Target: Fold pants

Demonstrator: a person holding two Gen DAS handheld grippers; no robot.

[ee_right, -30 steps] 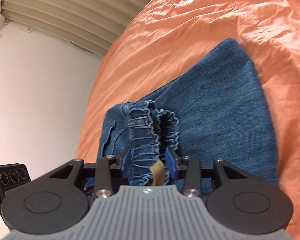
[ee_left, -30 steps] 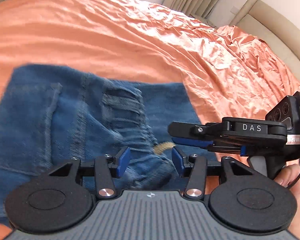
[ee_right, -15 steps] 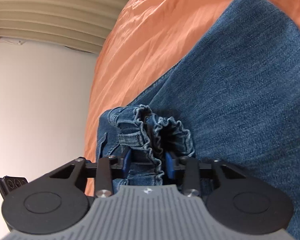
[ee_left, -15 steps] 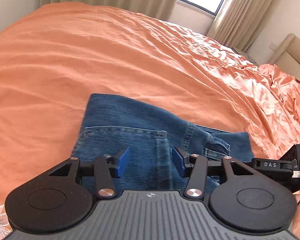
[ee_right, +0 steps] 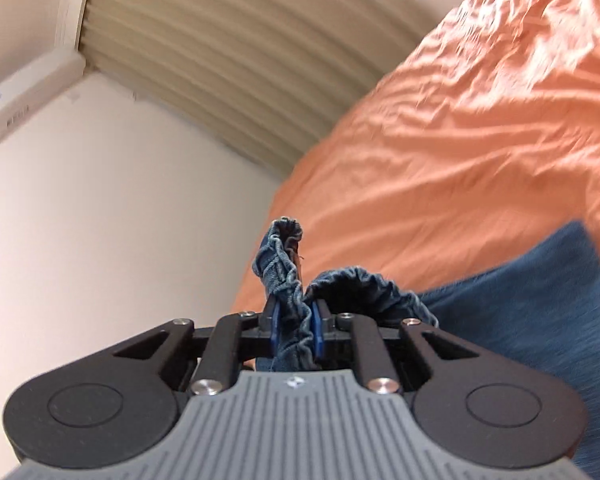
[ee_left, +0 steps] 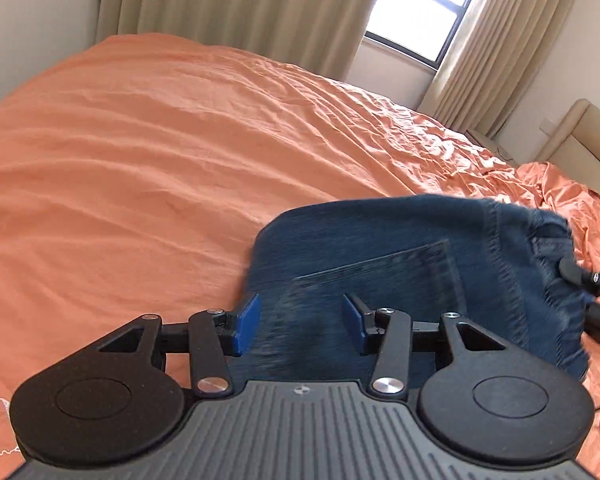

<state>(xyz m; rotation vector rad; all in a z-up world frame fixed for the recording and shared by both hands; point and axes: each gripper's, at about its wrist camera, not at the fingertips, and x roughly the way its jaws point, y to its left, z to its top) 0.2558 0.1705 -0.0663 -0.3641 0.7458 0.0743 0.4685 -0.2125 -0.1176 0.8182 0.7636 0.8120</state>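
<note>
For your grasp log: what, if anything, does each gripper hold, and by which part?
Right gripper pinches the jeans by their gathered elastic waistband. Left gripper is open and holds nothing.

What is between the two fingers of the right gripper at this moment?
The gathered waistband of the jeans is pinched there; the right gripper is shut on it. The right wrist view shows this.

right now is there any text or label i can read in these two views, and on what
None can be read.
A label on the white wall unit at the upper left of the right wrist view: too small and blurred to read.
A small round emblem on each gripper body, left gripper and right gripper: a mark, no letters.
</note>
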